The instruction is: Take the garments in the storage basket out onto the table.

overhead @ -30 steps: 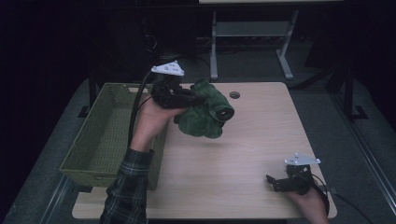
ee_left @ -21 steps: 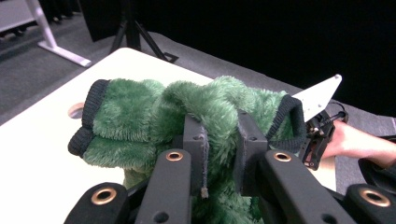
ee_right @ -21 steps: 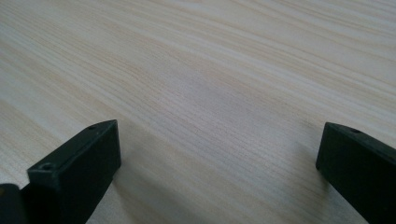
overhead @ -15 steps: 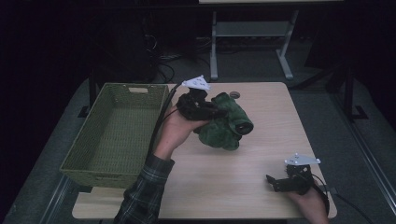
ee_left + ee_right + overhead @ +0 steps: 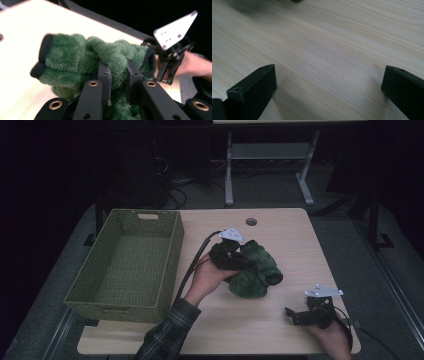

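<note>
My left gripper (image 5: 235,257) is clenched on a green plush toy (image 5: 256,272); in the left gripper view its two black jaws pinch a fold of the shaggy green fur (image 5: 110,53) between them. The toy has black trim at its ends and sits over the middle of the wooden table (image 5: 280,225), a little right of centre, its underside at or just above the tabletop; I cannot tell whether it touches. The woven green basket (image 5: 175,237) stands on the left side of the table, apart from the toy. My right gripper (image 5: 295,315) rests near the table's near right corner, well apart from the toy, its jaws spread wide with only bare wood (image 5: 329,55) between them.
</note>
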`<state>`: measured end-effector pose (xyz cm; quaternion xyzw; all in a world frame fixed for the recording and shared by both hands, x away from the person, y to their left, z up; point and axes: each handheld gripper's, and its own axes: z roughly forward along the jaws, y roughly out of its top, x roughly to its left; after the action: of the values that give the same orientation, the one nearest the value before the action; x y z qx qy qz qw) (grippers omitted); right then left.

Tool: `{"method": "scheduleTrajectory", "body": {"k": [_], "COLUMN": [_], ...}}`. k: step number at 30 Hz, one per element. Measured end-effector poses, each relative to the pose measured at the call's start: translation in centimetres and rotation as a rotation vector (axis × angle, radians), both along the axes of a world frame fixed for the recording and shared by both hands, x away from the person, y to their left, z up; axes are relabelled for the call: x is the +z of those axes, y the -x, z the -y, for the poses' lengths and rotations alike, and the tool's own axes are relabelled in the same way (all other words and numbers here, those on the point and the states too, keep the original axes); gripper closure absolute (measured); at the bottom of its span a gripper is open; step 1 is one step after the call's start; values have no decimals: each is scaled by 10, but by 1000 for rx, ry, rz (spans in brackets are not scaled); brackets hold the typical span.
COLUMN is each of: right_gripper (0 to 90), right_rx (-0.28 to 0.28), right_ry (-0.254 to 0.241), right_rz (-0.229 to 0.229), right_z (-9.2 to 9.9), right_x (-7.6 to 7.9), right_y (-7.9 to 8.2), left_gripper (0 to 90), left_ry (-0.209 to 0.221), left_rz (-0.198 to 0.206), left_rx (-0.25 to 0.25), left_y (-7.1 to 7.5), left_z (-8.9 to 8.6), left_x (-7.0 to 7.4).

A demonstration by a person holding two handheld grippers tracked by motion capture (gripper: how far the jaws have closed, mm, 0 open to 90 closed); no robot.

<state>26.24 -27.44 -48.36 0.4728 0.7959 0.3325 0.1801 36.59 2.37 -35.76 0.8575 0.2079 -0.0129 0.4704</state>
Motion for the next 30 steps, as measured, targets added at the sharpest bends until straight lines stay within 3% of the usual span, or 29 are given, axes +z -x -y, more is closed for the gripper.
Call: {"method": "scheduleTrajectory", "body": {"k": [7, 15, 16, 26, 30], "right_gripper": [0, 0, 0, 0, 0], "right_rx": [1, 1, 1, 1, 1], "right_ry": [2, 2, 2, 2, 2], "right_rz": [0, 0, 0, 0, 0], "right_z": [0, 0, 0, 0, 0], "right_x": [0, 0, 0, 0, 0], "right_y": [0, 0, 0, 0, 0], "left_gripper": [771, 767, 764, 757, 731], "left_ry": [-38, -59, -77, -142, -127], "left_rz": [-57, -98, -97, -98, -103], "left_rx": [-12, -1, 5, 43, 42], "left_y": [5, 4, 2, -8, -9], "left_z": [6, 5, 5, -1, -3], "left_x": [-42, -69, -75, -100, -101]}}
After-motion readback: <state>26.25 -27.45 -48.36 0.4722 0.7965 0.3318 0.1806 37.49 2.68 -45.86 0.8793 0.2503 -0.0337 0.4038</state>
